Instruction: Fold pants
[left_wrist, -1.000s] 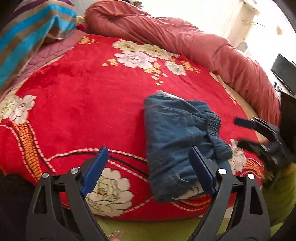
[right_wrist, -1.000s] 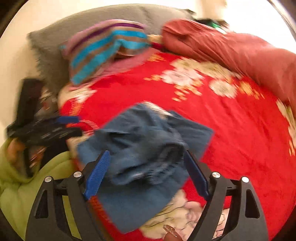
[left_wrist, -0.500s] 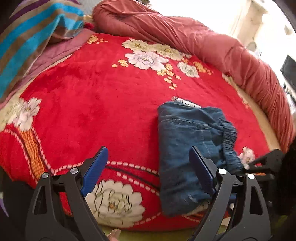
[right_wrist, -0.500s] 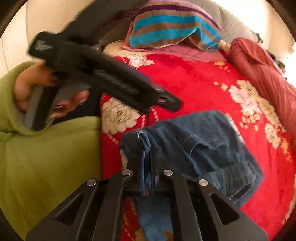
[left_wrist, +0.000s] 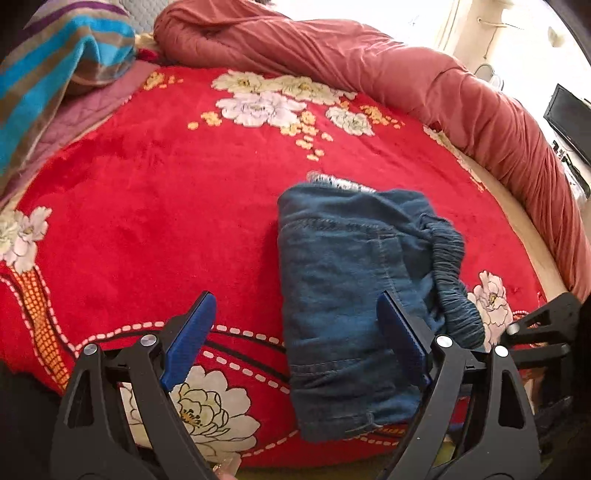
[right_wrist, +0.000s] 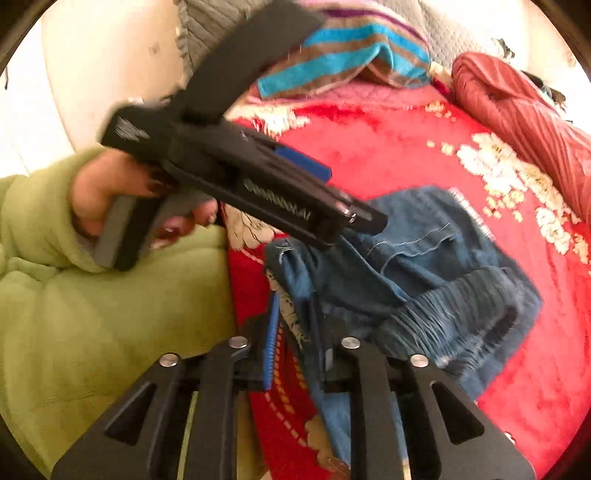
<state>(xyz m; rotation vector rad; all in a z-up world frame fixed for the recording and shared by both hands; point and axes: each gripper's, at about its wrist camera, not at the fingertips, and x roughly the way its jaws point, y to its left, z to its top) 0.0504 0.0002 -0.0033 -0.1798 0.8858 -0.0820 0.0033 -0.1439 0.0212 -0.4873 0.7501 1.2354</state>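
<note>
Your right gripper (right_wrist: 295, 343) is down at the near edge of the bed, jaws easing apart, with a twisted fold of the denim pants (left_wrist: 351, 288) running up between its fingers; whether the pads press on the cloth I can't tell. Your left gripper (left_wrist: 295, 332) hangs spread wide, gripping nothing, its right finger (left_wrist: 402, 339) over the pants, its left one over bare blanket. Just beyond lies the task piece: dark blue jeans folded into a thick upright bundle, stitched seams and a pocket edge facing up, the gathered elastic waistband (left_wrist: 448, 273) bunched along the right side, a pale scrap peeking out at the far end. They sit on the red floral blanket (left_wrist: 166, 206), towards its near right part. Further back, a rust-red quilt (left_wrist: 369, 62) curls round the far rim, and a striped towel (left_wrist: 55, 74) sits far left.
</note>
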